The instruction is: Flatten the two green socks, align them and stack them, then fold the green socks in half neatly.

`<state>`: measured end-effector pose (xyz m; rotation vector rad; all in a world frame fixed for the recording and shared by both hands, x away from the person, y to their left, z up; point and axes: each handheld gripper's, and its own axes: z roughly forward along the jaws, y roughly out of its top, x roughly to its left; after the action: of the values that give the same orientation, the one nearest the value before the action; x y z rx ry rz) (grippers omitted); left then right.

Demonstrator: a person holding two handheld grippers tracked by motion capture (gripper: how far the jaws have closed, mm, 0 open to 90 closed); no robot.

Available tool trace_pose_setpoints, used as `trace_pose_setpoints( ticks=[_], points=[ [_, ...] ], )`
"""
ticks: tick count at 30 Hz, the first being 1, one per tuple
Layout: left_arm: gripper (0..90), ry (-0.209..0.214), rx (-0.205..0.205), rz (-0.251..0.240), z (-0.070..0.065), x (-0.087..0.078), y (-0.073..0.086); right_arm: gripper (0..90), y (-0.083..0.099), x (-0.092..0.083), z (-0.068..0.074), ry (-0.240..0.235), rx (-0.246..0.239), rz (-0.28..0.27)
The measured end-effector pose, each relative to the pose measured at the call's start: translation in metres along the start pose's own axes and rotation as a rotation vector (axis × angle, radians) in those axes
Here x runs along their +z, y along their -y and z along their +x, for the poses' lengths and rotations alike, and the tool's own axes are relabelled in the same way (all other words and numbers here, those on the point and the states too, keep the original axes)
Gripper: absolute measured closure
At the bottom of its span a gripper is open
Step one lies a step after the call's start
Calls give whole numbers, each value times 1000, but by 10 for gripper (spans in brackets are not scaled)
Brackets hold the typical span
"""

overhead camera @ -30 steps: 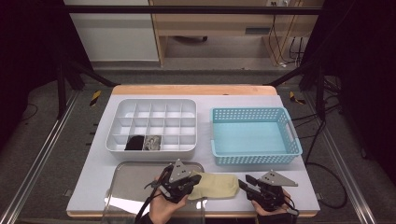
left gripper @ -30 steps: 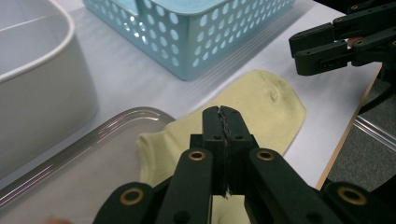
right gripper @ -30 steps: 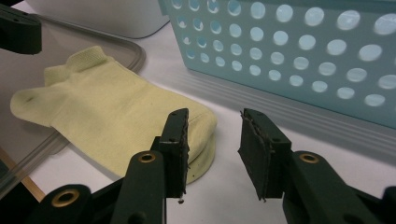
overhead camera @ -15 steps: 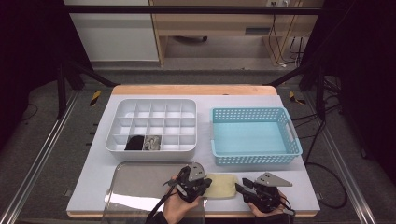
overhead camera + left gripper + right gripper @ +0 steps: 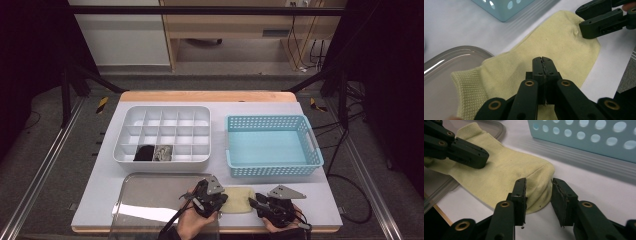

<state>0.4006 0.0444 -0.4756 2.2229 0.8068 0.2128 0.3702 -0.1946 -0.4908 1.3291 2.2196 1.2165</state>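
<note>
Up close, sock (image 5: 506, 170) toe between jaws

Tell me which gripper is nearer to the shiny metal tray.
Left. The left gripper sits at the shiny metal tray's right edge, over the pale yellow sock. The right gripper is farther right, at the sock's toe end.

A grey carpeted floor (image 5: 60, 165) is seen around the desk (image 5: 220, 105). Beyond it a wooden bench (image 5: 235, 30) is set against a pale wall (image 5: 120, 40), with black cables (image 5: 300, 35) hung beside it.
</note>
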Motion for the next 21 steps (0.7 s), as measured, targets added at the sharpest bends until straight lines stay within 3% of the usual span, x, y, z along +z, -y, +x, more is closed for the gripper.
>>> trace_pose_setpoints(
  ticks=[4, 8, 15, 21],
  points=[
    [895, -1, -5, 0, 0, 1, 0, 735, 0, 1, 3, 10, 3, 10],
    [895, -3, -1, 4, -1, 1, 0, 820, -1, 2, 5, -5, 35, 20],
    [895, -7, -2, 2, -1, 1, 0, 847, -2, 1, 4, -14, 47, 16],
    [895, -7, -11, 3, -1, 1, 0, 848, -9, -14, 7, -70, 15, -91]
  ],
)
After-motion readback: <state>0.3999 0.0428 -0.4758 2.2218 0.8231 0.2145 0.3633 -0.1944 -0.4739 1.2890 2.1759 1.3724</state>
